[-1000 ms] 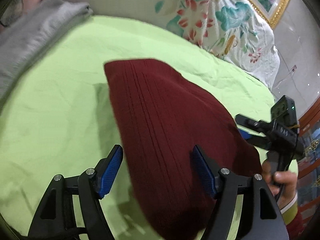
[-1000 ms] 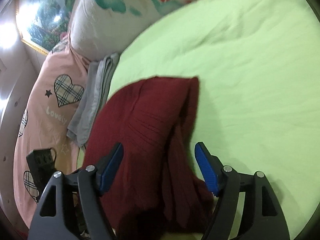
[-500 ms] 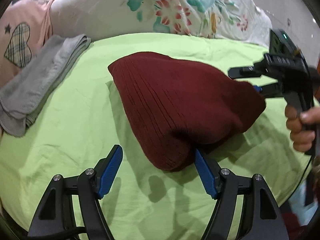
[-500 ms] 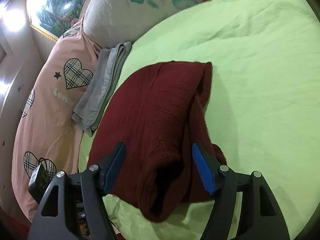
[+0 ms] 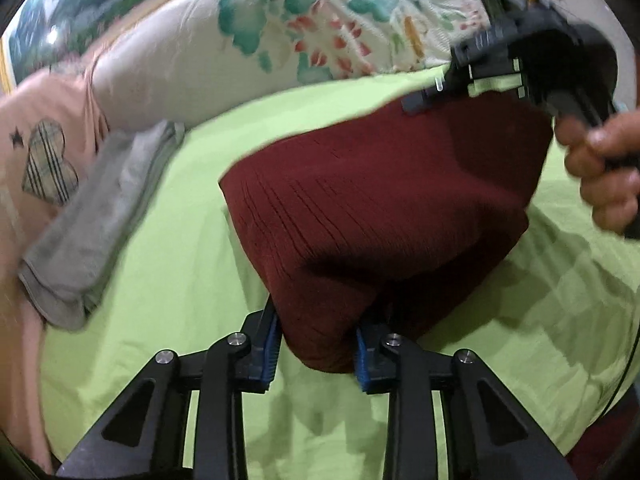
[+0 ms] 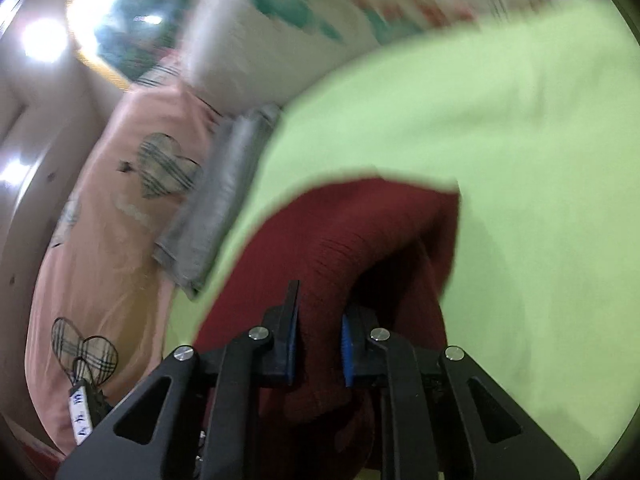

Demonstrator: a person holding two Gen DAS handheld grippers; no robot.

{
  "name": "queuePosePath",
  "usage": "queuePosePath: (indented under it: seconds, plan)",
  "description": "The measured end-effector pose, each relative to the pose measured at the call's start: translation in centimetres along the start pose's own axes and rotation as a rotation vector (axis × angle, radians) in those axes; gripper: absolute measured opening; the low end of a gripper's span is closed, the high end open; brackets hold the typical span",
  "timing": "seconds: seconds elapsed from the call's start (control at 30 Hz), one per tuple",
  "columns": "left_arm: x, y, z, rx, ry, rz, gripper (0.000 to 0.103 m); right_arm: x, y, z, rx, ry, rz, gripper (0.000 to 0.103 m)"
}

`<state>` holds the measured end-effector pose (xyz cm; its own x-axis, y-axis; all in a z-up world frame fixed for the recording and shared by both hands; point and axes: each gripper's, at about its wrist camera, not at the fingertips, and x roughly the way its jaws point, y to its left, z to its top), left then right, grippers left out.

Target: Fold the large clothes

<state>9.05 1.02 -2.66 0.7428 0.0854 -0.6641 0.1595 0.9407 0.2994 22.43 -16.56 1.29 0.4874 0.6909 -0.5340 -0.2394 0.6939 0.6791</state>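
Observation:
A folded dark red knit sweater lies on the lime green bed sheet. My left gripper is shut on the sweater's near corner, blue pads pressed against the fabric. My right gripper is shut on the sweater at its other end. The right gripper also shows in the left wrist view, at the sweater's far right edge, held by a hand. The sweater sags between the two grips. Both views are blurred by motion.
A folded grey garment lies at the sheet's left edge, also in the right wrist view. A pink pillow with plaid hearts and a floral pillow line the head of the bed.
Both grippers were open around the sweater and have closed on it. The sweater's near corner and far end have lifted, and both cameras have swung toward the pillows.

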Motion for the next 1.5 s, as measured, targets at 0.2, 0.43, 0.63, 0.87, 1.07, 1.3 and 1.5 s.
queuePosePath:
  seconds: [0.2,0.43,0.63,0.87,1.07,1.3,1.5]
  plan:
    - [1.4,-2.7,-0.9,0.127,0.033,0.055,0.028,1.4,-4.1,-0.6,0.030,0.097,-0.132,0.018]
    - [0.2,-0.5,-1.1,0.071,0.066,-0.071,0.036,2.3,-6.6,-1.8,0.105,0.083,-0.139,0.027]
    - [-2.8,3.8,-0.8,-0.060,0.023,-0.235,0.036,-1.3,-6.0,-1.1,0.110,0.010,-0.190,0.049]
    - [-2.4,8.0,4.0,-0.294,-0.088,-0.521,0.034,-3.4,-2.3,-1.3,0.069,-0.066,-0.140,0.050]
    - [2.1,6.3,6.6,-0.262,-0.014,-0.633,0.032,-1.0,-1.0,-2.0,0.042,-0.015,-0.131,0.042]
    - [1.8,6.9,6.3,-0.254,-0.023,-0.643,0.030,0.8,-0.9,-0.6,0.030,0.010,-0.133,0.037]
    - [4.4,5.1,5.2,-0.216,0.085,-0.600,0.027,7.9,-1.0,1.2,0.012,0.183,-0.194,0.037]
